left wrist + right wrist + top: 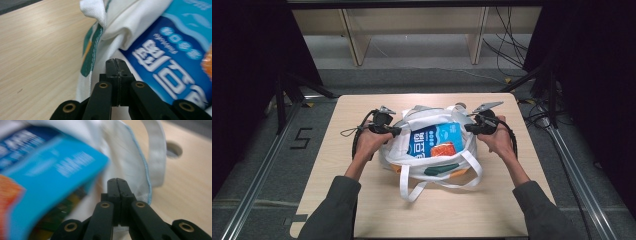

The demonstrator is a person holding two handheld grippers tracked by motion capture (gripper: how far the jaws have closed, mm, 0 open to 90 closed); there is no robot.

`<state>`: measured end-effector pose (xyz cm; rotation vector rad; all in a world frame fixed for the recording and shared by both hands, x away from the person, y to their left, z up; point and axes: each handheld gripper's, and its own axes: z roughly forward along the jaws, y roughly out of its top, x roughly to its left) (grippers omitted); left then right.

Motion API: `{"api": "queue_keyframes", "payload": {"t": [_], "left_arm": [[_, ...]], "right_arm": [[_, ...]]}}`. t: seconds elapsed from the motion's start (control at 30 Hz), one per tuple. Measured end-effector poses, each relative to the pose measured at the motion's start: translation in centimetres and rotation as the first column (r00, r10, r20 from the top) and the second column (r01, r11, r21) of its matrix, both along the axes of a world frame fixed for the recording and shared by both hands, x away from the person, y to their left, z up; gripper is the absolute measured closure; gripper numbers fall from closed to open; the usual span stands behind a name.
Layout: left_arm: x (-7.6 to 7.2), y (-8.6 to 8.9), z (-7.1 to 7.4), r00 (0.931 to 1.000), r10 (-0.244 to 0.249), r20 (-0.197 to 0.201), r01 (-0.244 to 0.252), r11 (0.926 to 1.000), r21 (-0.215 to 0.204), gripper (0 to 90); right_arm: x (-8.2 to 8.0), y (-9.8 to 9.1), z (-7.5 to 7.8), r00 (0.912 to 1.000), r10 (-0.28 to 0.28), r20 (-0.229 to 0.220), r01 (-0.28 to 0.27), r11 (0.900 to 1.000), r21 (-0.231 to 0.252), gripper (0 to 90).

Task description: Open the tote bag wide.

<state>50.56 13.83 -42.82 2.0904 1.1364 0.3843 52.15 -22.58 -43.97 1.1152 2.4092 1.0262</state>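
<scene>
At the middle of the surface [362, 210] lies the white tote bag [432, 167] with a blue packet [434, 140] inside. Both tongs, left [398, 131] and right [468, 128], are closed on its rim cloth, apparently spreading the mouth. Next likely comes releasing.

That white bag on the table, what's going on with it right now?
A person works at a white tote bag in the middle of the wooden table, with a hand-held gripper at each side of its mouth. The left hand-held gripper and the right hand-held gripper both have their jaws shut against the fabric near the rim. A blue packet lies in the open bag, and the handles trail toward the person.
</scene>
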Motion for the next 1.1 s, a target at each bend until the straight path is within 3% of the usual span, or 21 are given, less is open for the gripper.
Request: {"api": "queue_keyframes", "payload": {"t": [0.03, 0.13, 0.23, 0.27, 0.3, 0.37, 0.4, 0.47, 0.53, 0.6, 0.67, 0.7, 0.73, 0.77, 0.8, 0.87, 0.9, 0.93, 0.97, 1.0, 1.1], "left_arm": [[0.0, 0.0, 0.0, 1.0, 0.0, 0.0, 0.0, 1.0, 0.0, 89.4], [0.7, 0.6, -1.6, 0.9993, 0.034, -0.013, -0.034, 0.9993, 0.017, 89.5], [1.3, 1.8, -3.1, 0.9965, 0.069, -0.047, -0.071, 0.9964, -0.046, 89.5], [1.3, 1.9, -3.2, 0.9964, 0.071, -0.047, -0.073, 0.9961, -0.049, 89.6], [1.3, 1.8, -3.2, 0.996, 0.078, -0.044, -0.08, 0.9958, -0.045, 89.6], [1.1, 1.2, -2.9, 0.9962, 0.082, -0.031, -0.082, 0.9966, -0.005, 89.5], [0.5, 0.7, -2.2, 0.9981, 0.062, -0.007, -0.061, 0.9972, 0.043, 89.4], [0.2, 0.6, -1.8, 0.9986, 0.053, 0.009, -0.053, 0.9975, 0.045, 87.8], [-1.2, 0.6, -0.5, 0.999, 0.0, 0.045, -0.002, 0.9993, 0.038, 86.7], [-1.9, 0.7, 0.0, 0.9982, -0.028, 0.052, 0.026, 0.999, 0.035, 86.7], [-3.2, 0.6, 0.5, 0.9961, -0.052, 0.071, 0.054, 0.9982, -0.026, 86.7], [-4.0, 0.5, 0.6, 0.9946, -0.074, 0.073, 0.077, 0.9959, -0.047, 86.6], [-5.7, 0.3, 0.2, 0.9875, -0.144, 0.064, 0.144, 0.9896, 0.011, 85.9], [-6.4, 0.4, -0.4, 0.9845, -0.164, 0.063, 0.161, 0.9856, 0.052, 85.6], [-7.1, 0.8, -0.9, 0.9833, -0.172, 0.059, 0.17, 0.9845, 0.044, 85.5], [-8.1, 1.6, -1.5, 0.9869, -0.15, 0.06, 0.152, 0.9879, -0.033, 86.4], [-8.3, 1.8, -1.7, 0.9847, -0.155, 0.079, 0.158, 0.9872, -0.026, 86.9], [-8.3, 1.8, -1.7, 0.9847, -0.155, 0.079, 0.158, 0.9872, -0.026, 87.7], [-8.4, 1.8, -2.1, 0.9822, -0.16, 0.098, 0.159, 0.987, 0.018, 87.7], [-8.4, 1.4, -2.7, 0.9822, -0.155, 0.106, 0.152, 0.9876, 0.04, 89.2], [-8.3, 1.4, -2.6, 0.9838, -0.152, 0.095, 0.148, 0.9879, 0.046, 89.3]], "right_arm": [[0.0, 0.0, 0.0, 1.0, 0.0, 0.0, 0.0, 1.0, 0.0, 90.0], [1.5, -0.7, -3.2, 0.999, -0.021, -0.039, 0.021, 0.9998, -0.002, 90.0], [1.5, -0.5, -3.6, 0.9969, -0.037, -0.069, 0.036, 0.9993, -0.013, 90.0], [1.7, -0.7, -3.9, 0.9988, -0.02, -0.045, 0.018, 0.9988, -0.046, 90.0], [1.5, -0.5, -4.0, 0.9963, -0.041, -0.075, 0.037, 0.998, -0.051, 90.0], [1.4, -0.3, -3.9, 0.9968, -0.038, -0.07, 0.032, 0.9959, -0.085, 90.0], [1.0, 0.1, -3.1, 0.9963, -0.05, -0.07, 0.043, 0.9945, -0.096, 90.0], [0.9, 0.0, -2.7, 0.9977, -0.043, -0.052, 0.038, 0.9948, -0.095, 90.0], [-0.3, 0.0, -0.3, 0.9987, -0.035, -0.037, 0.034, 0.999, -0.029, 90.0], [-0.7, 0.1, 0.5, 1.0, -0.002, 0.003, 0.002, 0.9996, -0.027, 90.0], [-2.0, 0.7, 1.8, 0.9969, 0.06, 0.051, -0.059, 0.9982, -0.013, 90.0], [-2.9, 1.0, 2.5, 0.9949, 0.09, 0.045, -0.09, 0.9959, -0.003, 90.0], [-4.4, 1.6, 3.0, 0.9833, 0.172, 0.06, -0.172, 0.9851, -0.007, 90.0], [-5.3, 1.9, 3.0, 0.9794, 0.191, 0.067, -0.19, 0.9817, -0.01, 90.0], [-6.3, 2.0, 2.9, 0.9734, 0.22, 0.066, -0.218, 0.9755, -0.03, 90.0], [-8.3, 1.8, 2.2, 0.9674, 0.237, 0.088, -0.233, 0.9708, -0.056, 90.0], [-9.0, 1.3, 1.9, 0.9653, 0.249, 0.079, -0.243, 0.967, -0.077, 90.0], [-9.0, 1.3, 1.9, 0.9653, 0.249, 0.079, -0.243, 0.967, -0.077, 90.0], [-9.5, 1.1, 1.0, 0.9726, 0.221, 0.071, -0.215, 0.9727, -0.088, 90.0], [-9.8, 0.9, -0.7, 0.977, 0.21, 0.038, -0.206, 0.9747, -0.086, 90.0], [-9.8, 1.0, -1.2, 0.9798, 0.195, 0.045, -0.191, 0.9787, -0.076, 90.0]]}}
